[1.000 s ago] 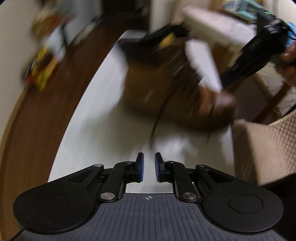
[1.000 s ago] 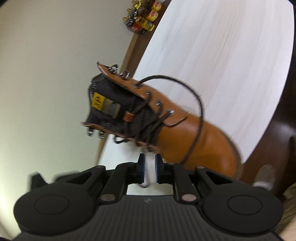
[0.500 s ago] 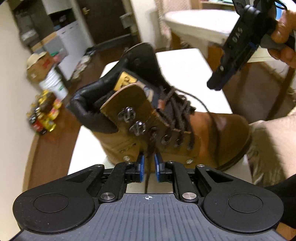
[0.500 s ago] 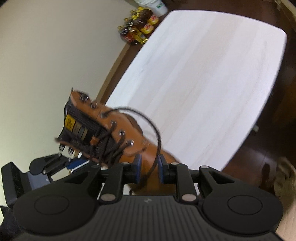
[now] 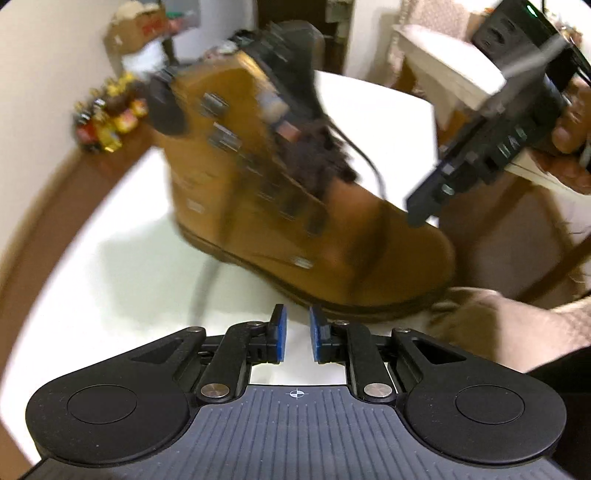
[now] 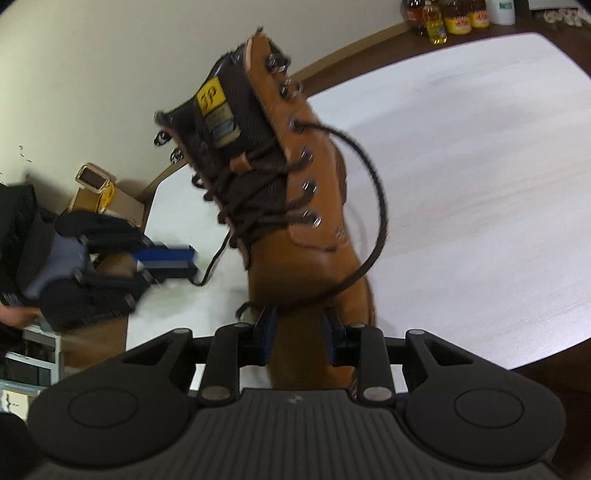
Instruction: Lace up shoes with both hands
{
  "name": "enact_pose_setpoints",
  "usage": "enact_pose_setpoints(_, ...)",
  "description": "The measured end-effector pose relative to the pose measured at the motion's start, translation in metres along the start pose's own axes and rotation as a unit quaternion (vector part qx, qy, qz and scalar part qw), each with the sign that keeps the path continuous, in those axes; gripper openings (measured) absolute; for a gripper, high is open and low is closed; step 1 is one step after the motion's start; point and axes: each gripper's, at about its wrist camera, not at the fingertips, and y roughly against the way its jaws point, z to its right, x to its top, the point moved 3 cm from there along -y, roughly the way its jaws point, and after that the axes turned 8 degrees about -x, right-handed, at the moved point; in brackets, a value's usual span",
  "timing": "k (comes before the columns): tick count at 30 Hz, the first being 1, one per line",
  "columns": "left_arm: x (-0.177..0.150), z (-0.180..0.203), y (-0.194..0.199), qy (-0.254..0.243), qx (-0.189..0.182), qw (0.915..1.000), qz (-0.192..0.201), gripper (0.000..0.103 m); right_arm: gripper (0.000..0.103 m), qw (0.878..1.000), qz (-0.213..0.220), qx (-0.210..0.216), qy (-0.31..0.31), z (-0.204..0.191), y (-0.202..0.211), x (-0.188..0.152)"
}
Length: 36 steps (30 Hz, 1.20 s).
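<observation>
A tan leather boot (image 5: 295,206) with a dark brown lace stands on the white table (image 5: 110,295), blurred in the left wrist view. My left gripper (image 5: 294,332) is open just short of the boot's sole, with only table between its pads. In the right wrist view the boot (image 6: 306,258) shows its laced tongue, and a loose lace loop (image 6: 380,206) arcs off its right side. My right gripper (image 6: 301,334) hovers over the toe with its jaws wide and is open. The lace's tail ends by its left finger. The left gripper (image 6: 173,262) lies left of the boot.
Several bottles (image 6: 450,16) stand on the floor by the wall. A cardboard box (image 6: 107,199) sits on the floor left of the table. A quilted beige cushion (image 5: 517,325) lies at the table's near right corner. A hand (image 5: 569,147) holds the right gripper (image 5: 421,210).
The right jaws have spread wide and the gripper has rolled; the lace no longer runs between them. My left gripper has drawn back from the boot, and no lace lies between its pads.
</observation>
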Motion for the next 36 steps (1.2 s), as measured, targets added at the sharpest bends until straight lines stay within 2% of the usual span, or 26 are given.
enact_pose_setpoints(2, -0.007, 0.006, -0.015, -0.018, -0.024, 0.9995, -0.010, 0.015, 0.030, 1.000, -0.002, -0.009, -0.007, -0.001, 0.003, -0.004)
enact_pose_setpoints(6, -0.015, 0.009, -0.032, -0.060, -0.019, 0.9978, -0.017, 0.015, 0.030, 0.999, 0.002, -0.035, -0.008, -0.004, 0.013, -0.012)
enact_pose_setpoints(7, -0.016, 0.008, -0.034, -0.062, -0.018, 0.9977, -0.021, 0.014, 0.030, 0.999, 0.004, -0.038, -0.010, -0.005, 0.015, -0.014)
enact_pose_setpoints(8, -0.018, 0.007, -0.036, -0.062, -0.017, 0.9975, -0.029, 0.003, 0.030, 0.999, 0.006, -0.043, -0.011, -0.007, 0.018, -0.015)
enact_pose_setpoints(13, -0.019, -0.002, -0.018, -0.046, -0.042, 0.9981, 0.002, 0.002, 0.030, 0.998, 0.024, -0.057, 0.017, -0.020, 0.027, -0.016)
enact_pose_setpoints(16, -0.017, -0.006, -0.005, -0.060, -0.048, 0.9969, 0.017, 0.002, 0.030, 0.995, 0.036, -0.045, 0.086, -0.038, 0.024, -0.014)
enact_pose_setpoints(20, -0.012, -0.012, 0.009, -0.060, -0.034, 0.9966, 0.044, 0.002, 0.030, 0.982, 0.032, -0.028, 0.184, -0.056, 0.018, -0.007)
enact_pose_setpoints(22, -0.009, -0.011, 0.016, -0.051, -0.028, 0.9969, 0.053, 0.002, 0.030, 0.976, 0.028, -0.008, 0.216, -0.056, 0.013, -0.003)
enact_pose_setpoints(25, -0.008, -0.009, 0.015, -0.026, -0.009, 0.9968, 0.075, 0.002, 0.030, 0.967, 0.015, 0.076, 0.243, -0.043, 0.006, 0.005)
enact_pose_setpoints(27, -0.009, -0.006, 0.011, -0.015, 0.002, 0.9964, 0.084, 0.002, 0.030, 0.964, 0.010, 0.103, 0.246, -0.035, 0.004, 0.007)
enact_pose_setpoints(31, -0.009, 0.001, 0.003, -0.016, 0.023, 0.9948, 0.098, 0.002, 0.030, 0.953, 0.017, 0.190, 0.236, -0.006, -0.002, 0.016)
enact_pose_setpoints(34, -0.011, 0.009, 0.000, -0.041, 0.046, 0.9925, 0.106, 0.002, 0.030, 0.942, 0.049, 0.222, 0.248, -0.002, 0.001, 0.020)
enact_pose_setpoints(36, -0.011, 0.015, -0.001, -0.062, 0.062, 0.9903, 0.108, 0.002, 0.030, 0.924, 0.099, 0.223, 0.293, -0.006, 0.007, 0.018)
